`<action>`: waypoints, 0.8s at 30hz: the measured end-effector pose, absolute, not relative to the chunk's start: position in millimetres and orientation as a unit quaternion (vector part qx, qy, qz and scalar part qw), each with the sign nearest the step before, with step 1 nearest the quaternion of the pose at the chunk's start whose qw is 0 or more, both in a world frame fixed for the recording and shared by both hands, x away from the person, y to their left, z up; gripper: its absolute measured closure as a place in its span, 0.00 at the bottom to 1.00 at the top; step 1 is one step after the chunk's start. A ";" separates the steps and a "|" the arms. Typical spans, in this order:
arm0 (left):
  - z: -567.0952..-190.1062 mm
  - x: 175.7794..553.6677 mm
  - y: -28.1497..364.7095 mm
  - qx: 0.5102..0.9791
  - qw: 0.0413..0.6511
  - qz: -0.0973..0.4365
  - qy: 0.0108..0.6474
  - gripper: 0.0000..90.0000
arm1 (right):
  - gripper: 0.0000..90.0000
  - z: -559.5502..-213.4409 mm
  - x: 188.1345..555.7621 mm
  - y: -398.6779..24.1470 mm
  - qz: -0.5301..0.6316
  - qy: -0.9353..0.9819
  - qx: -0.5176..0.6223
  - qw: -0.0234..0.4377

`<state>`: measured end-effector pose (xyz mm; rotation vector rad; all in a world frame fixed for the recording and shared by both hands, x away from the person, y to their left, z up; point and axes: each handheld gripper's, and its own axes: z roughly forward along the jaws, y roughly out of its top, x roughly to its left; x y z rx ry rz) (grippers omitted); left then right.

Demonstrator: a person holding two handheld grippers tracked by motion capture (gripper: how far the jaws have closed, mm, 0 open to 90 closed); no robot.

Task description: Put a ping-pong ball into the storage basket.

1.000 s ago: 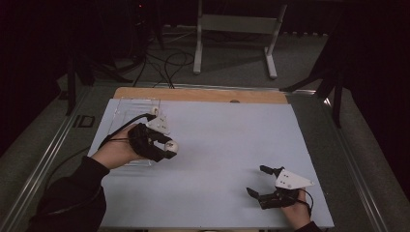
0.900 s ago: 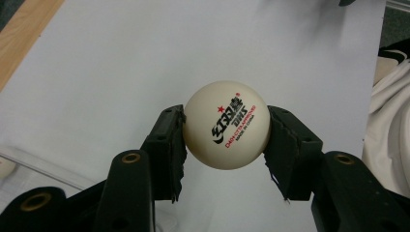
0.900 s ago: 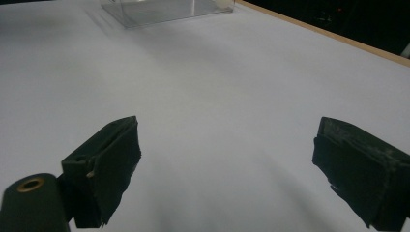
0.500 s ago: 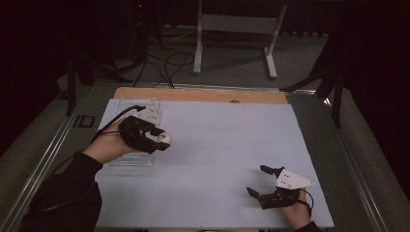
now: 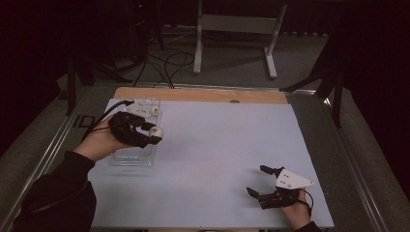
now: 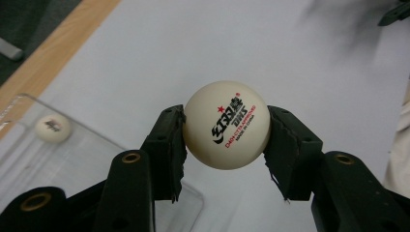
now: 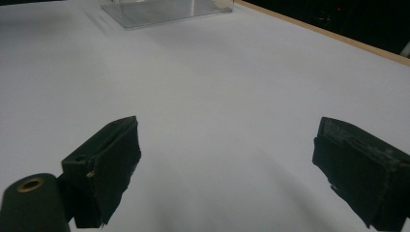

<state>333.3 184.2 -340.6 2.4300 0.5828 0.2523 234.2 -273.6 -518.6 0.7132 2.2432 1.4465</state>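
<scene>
My left gripper (image 5: 153, 135) is shut on a white table-tennis ball (image 6: 226, 125) with a black logo and a red star, pinched between both pads; in the high view the ball (image 5: 156, 131) hangs just above the right edge of a clear plastic tray (image 5: 126, 157) at the table's left. Another white ball (image 6: 52, 128) lies in the tray, also seen at the tray's far end (image 5: 155, 110). My right gripper (image 5: 258, 180) rests near the front right of the white table, jaws wide apart with nothing between them (image 7: 227, 164).
The white sheet (image 5: 227, 140) covers the table, with a wooden strip (image 5: 203, 94) along its far edge. A metal stand (image 5: 232, 29) and cables lie on the floor beyond. The tray's corner (image 7: 159, 12) shows far off in the right gripper view.
My left gripper has moved with the ball away from me and slightly up, over the tray's right side. The right gripper has stayed still.
</scene>
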 end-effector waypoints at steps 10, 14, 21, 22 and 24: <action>-336.6 334.4 196.7 0.910 0.309 0.117 0.249 0.58 | 0.11 -518.4 233.8 -273.5 0.513 0.798 0.254 0.188; -334.5 335.4 205.2 0.902 0.313 0.128 0.268 0.58 | 0.11 -518.8 234.1 -273.3 0.514 0.798 0.254 0.188; -333.7 340.3 218.2 0.883 0.308 0.150 0.319 0.58 | 0.11 -518.8 233.9 -273.2 0.513 0.798 0.256 0.186; -334.0 341.0 219.6 0.881 0.308 0.152 0.326 0.58 | 0.11 -518.8 233.8 -273.1 0.513 0.798 0.255 0.186; -335.0 342.9 223.5 0.875 0.306 0.156 0.343 0.58 | 0.11 -518.9 234.0 -273.1 0.514 0.798 0.255 0.186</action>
